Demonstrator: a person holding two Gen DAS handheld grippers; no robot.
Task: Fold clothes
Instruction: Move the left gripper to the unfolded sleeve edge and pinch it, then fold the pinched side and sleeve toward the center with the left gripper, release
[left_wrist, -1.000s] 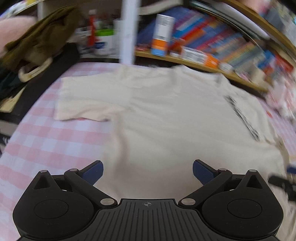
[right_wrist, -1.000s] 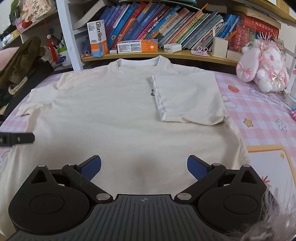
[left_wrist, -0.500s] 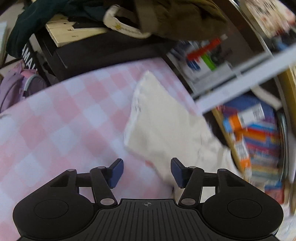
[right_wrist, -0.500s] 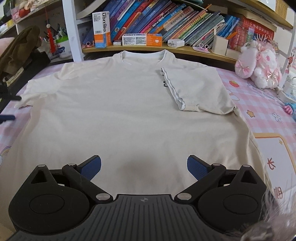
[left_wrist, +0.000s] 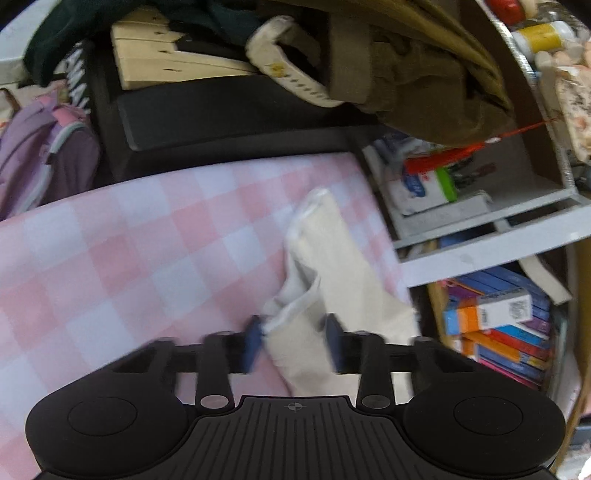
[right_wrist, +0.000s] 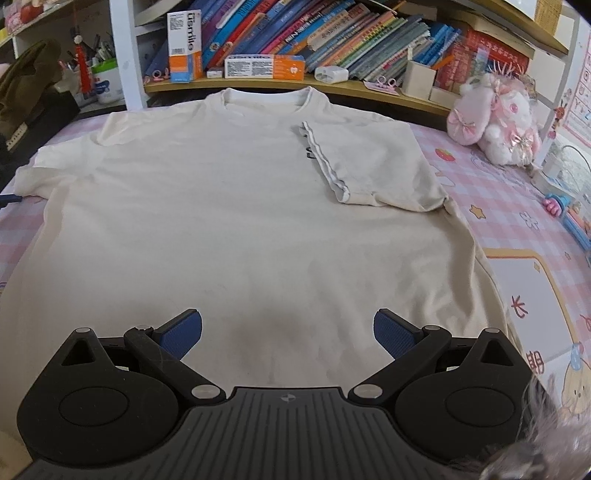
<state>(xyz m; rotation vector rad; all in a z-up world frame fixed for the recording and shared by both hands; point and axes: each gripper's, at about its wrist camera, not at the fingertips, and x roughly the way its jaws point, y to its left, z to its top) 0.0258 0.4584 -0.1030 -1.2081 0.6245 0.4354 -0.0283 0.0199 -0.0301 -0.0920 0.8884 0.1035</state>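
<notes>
A cream T-shirt (right_wrist: 240, 203) lies flat, front up, on the pink checked cover (left_wrist: 110, 266), collar toward the shelf. Its right sleeve (right_wrist: 373, 162) is folded in over the chest. The other sleeve (left_wrist: 332, 251) lies spread at the left edge. My left gripper (left_wrist: 293, 336) has that sleeve's hem between its blue pads; the jaws are closing and the cloth puckers up between them. My right gripper (right_wrist: 288, 332) hovers open over the shirt's lower middle, with nothing between its fingers.
A bookshelf (right_wrist: 332, 48) with books and boxes runs behind the collar. A pink plush toy (right_wrist: 495, 122) sits at the right. A black stand (left_wrist: 221, 122) piled with olive clothing borders the left, and a purple backpack (left_wrist: 40, 155) stands beside it.
My left gripper swung left from over the shirt's body to the spread sleeve, rolled, and narrowed from wide open onto the sleeve's hem. The right gripper barely moved.
</notes>
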